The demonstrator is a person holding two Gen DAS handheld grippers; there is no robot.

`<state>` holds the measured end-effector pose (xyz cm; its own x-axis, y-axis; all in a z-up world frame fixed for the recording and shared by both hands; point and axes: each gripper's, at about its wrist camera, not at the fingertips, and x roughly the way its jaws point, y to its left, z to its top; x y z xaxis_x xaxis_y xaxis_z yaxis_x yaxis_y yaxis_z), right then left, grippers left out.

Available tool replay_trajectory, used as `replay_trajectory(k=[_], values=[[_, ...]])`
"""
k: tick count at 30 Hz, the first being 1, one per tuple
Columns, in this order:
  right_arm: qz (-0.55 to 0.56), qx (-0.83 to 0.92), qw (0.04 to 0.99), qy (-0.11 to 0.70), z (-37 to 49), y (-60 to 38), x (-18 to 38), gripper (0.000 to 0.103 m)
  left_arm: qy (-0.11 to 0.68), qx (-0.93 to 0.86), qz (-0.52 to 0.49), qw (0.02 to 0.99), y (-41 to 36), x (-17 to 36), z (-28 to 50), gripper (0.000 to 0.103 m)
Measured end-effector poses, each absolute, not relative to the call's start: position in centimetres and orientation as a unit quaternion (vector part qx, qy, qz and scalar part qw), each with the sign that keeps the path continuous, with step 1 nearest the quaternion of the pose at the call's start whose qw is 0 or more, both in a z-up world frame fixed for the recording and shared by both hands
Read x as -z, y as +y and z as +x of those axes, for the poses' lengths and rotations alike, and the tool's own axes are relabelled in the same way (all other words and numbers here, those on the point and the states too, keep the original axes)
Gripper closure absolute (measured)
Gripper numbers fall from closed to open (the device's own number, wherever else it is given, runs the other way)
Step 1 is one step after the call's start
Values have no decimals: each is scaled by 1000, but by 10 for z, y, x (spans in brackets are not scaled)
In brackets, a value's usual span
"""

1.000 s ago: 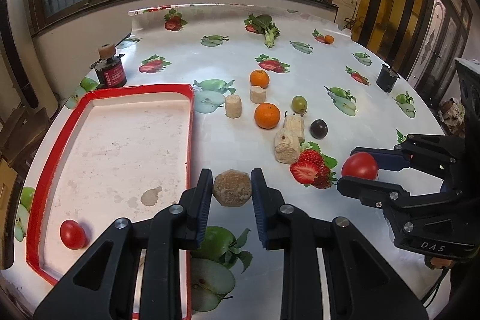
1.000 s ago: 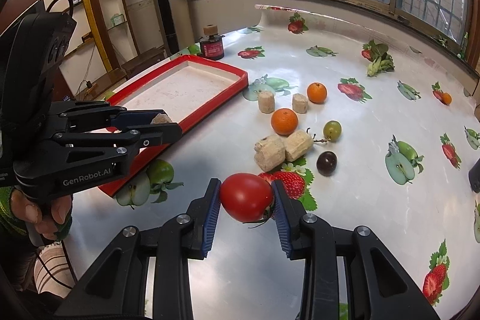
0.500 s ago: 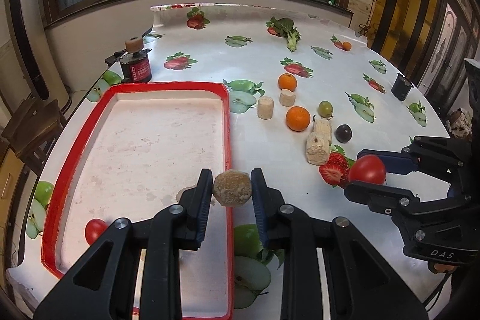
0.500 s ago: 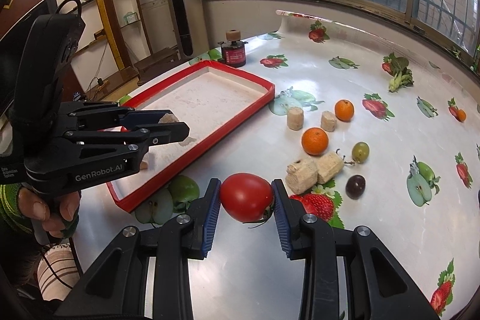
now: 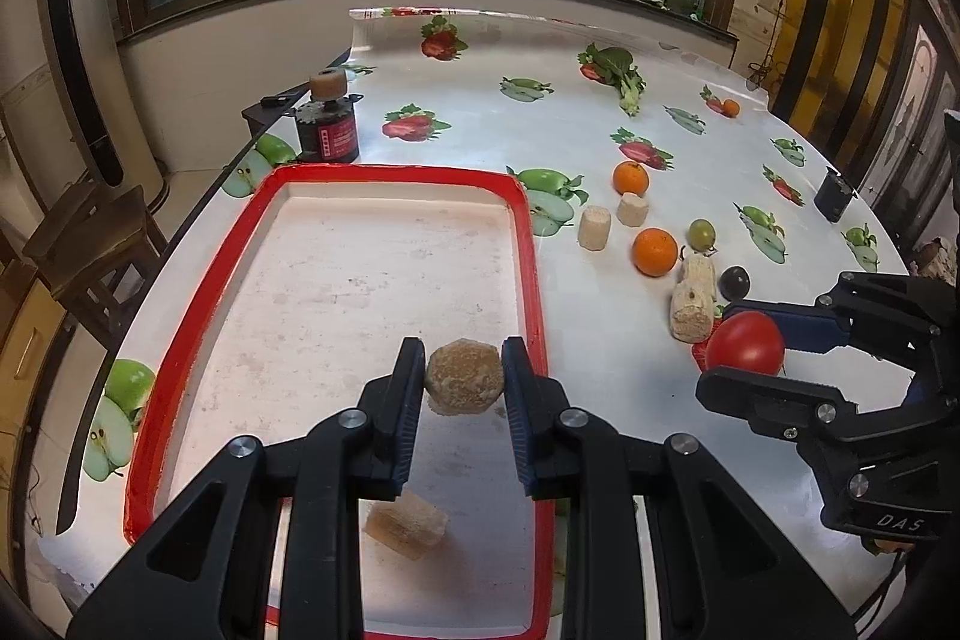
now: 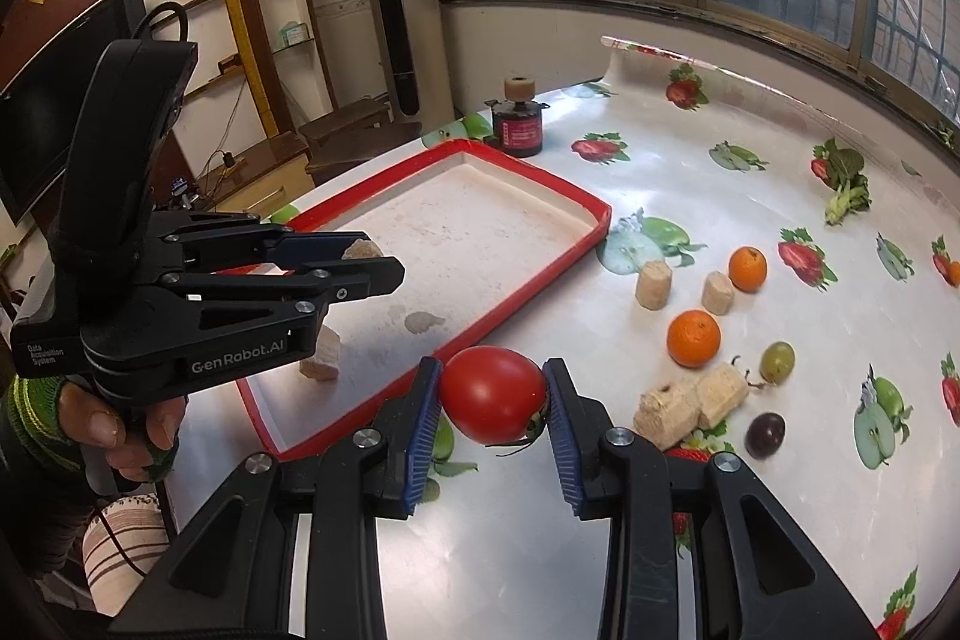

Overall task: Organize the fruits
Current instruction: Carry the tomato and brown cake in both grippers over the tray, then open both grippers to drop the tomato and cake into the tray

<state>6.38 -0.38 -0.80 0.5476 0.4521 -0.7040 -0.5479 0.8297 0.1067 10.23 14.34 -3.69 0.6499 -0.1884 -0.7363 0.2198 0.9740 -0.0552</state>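
Note:
My left gripper (image 5: 463,379) is shut on a brown lumpy ball (image 5: 463,377) and holds it above the red-rimmed tray (image 5: 528,244). A beige chunk (image 5: 408,519) lies in the tray below it. My right gripper (image 6: 492,403) is shut on a red tomato (image 6: 493,402), just above the table beside the tray's (image 6: 591,208) near rim; the tomato also shows in the left wrist view (image 5: 745,351). Two oranges (image 6: 693,337) (image 6: 747,268), a green grape (image 6: 777,355), a dark grape (image 6: 765,433) and several beige chunks (image 6: 667,411) lie on the table.
A dark red-labelled jar (image 5: 327,133) stands behind the tray. A small dark cup (image 5: 834,193) stands at the right. A leafy green (image 5: 618,70) lies at the back. The tablecloth (image 5: 480,100) carries printed fruit. A wooden chair (image 5: 90,244) is off the left edge.
My left gripper has carried the brown ball left, from the table to over the tray. My right gripper has brought the tomato nearer the tray rim. The red fruit seen earlier in the tray is out of view.

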Motion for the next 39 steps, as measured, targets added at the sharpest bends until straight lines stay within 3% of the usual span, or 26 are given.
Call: replay_trajectory(k=[23,39], values=[[-64,-331,861,380,102,61,4,68,408,59,-10,911,206,39,131,79],[-88,-345,826,437,126,113,59,68,468,55,-31,881,219,80,159,79]])
